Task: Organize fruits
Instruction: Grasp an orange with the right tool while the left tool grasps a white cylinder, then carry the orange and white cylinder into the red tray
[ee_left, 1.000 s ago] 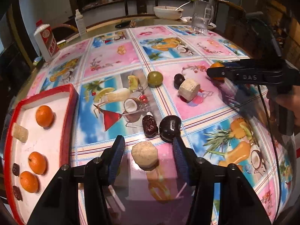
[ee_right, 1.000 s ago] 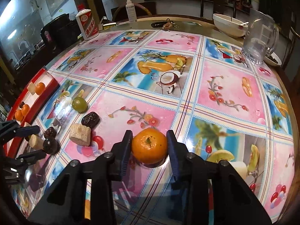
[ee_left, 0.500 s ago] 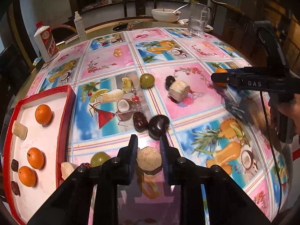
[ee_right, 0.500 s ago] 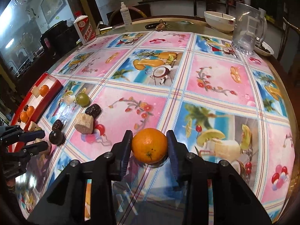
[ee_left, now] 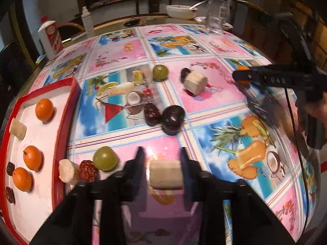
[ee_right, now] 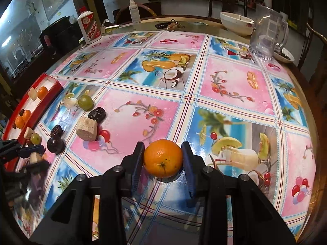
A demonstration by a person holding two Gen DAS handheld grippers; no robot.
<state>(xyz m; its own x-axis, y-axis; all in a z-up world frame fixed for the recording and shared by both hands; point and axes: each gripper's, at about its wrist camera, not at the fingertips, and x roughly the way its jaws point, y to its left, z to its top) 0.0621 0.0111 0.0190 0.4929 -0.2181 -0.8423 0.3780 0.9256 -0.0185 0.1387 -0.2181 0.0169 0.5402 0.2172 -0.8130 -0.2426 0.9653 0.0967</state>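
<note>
Left gripper (ee_left: 163, 173) is clamped on a pale beige cylindrical chunk (ee_left: 165, 174), lifted off the glossy fruit-print tablecloth (ee_left: 214, 102) (red-rimmed white tray (ee_left: 61, 122) sits to its left). Right gripper (ee_right: 163, 161) pinches a round orange tangerine (ee_right: 163, 158) above the cloth

Clutter at the far counter edge
A glass mug (ee_right: 267, 38) is seen at 1 o'clock, a bowl (ee_right: 237, 23) beside it, a bottle (ee_right: 89, 27) at 11.
</note>
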